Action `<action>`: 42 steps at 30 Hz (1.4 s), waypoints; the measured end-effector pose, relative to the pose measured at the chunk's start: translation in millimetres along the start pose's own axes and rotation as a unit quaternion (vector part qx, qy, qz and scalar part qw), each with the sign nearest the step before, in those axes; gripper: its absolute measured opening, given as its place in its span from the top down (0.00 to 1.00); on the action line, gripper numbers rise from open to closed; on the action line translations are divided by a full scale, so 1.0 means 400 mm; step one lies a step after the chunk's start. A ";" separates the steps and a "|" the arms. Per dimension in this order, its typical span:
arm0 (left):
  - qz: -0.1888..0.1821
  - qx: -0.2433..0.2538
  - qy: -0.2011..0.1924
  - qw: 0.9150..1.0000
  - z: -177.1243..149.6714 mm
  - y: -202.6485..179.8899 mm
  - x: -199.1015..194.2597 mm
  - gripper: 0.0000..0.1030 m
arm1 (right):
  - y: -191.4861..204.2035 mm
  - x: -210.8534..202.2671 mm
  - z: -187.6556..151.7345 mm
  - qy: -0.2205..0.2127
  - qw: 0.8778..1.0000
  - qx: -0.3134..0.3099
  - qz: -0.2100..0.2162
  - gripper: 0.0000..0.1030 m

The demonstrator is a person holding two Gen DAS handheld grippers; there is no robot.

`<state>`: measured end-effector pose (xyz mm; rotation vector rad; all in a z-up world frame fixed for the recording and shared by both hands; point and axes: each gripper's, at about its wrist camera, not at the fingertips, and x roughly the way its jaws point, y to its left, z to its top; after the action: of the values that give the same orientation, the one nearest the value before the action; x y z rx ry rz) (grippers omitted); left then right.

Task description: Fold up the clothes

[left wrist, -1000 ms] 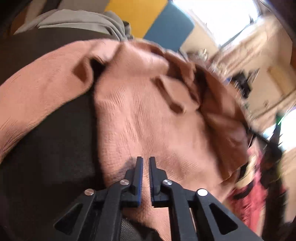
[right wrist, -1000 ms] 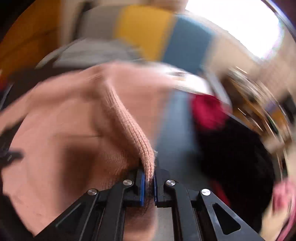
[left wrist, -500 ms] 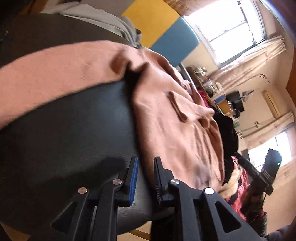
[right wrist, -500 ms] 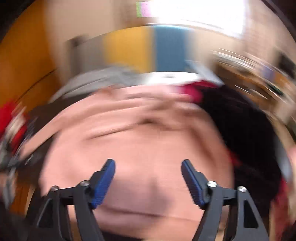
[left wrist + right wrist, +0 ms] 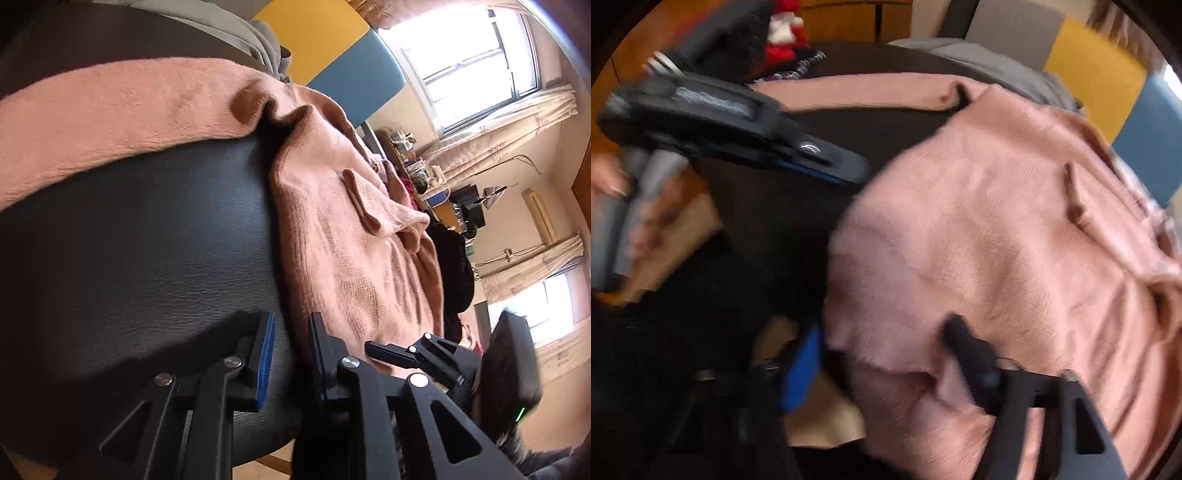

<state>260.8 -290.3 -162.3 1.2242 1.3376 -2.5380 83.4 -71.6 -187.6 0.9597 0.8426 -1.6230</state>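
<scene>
Both grippers hold nothing: our left gripper [image 5: 290, 354] has a narrow gap, our right gripper [image 5: 882, 350] is spread wide. We see the pink sweater [image 5: 1015, 240] on the dark table [image 5: 129, 240], its near hem between the right fingers, one sleeve [image 5: 110, 122] trailing far left.

Right gripper [image 5: 882, 347] was clamped on a sweater [image 5: 1015, 236] fold 1.0 s ago, let go by 0.5 s ago; now its jaws are wide, straddling the sweater's near edge, with its view swung left so the left gripper [image 5: 827, 162] shows. Left gripper [image 5: 290, 332] went from nearly closed over the sweater to a small gap, moved off the cloth to the table [image 5: 147, 240] just beside the sweater's edge. Sweater now lies flatter. Right gripper has entered the left view at lower right.
</scene>
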 end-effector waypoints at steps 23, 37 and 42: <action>0.122 0.047 -0.117 0.984 0.170 -0.083 -0.087 0.82 | -0.304 -0.068 -0.059 -0.084 0.880 0.321 0.340 0.37; 0.268 0.112 -0.051 0.955 0.248 0.091 -0.114 0.57 | -0.483 0.013 -0.083 -0.103 0.885 0.379 0.250 0.27; 0.320 0.146 -0.029 0.936 0.320 0.095 0.047 0.57 | -0.484 0.046 -0.071 -0.105 0.877 0.395 0.252 0.26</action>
<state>180.9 -398.7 -159.3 1.3311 0.4305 -2.2925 -102.4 -9.9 -204.2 1.3786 -0.2747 -1.5561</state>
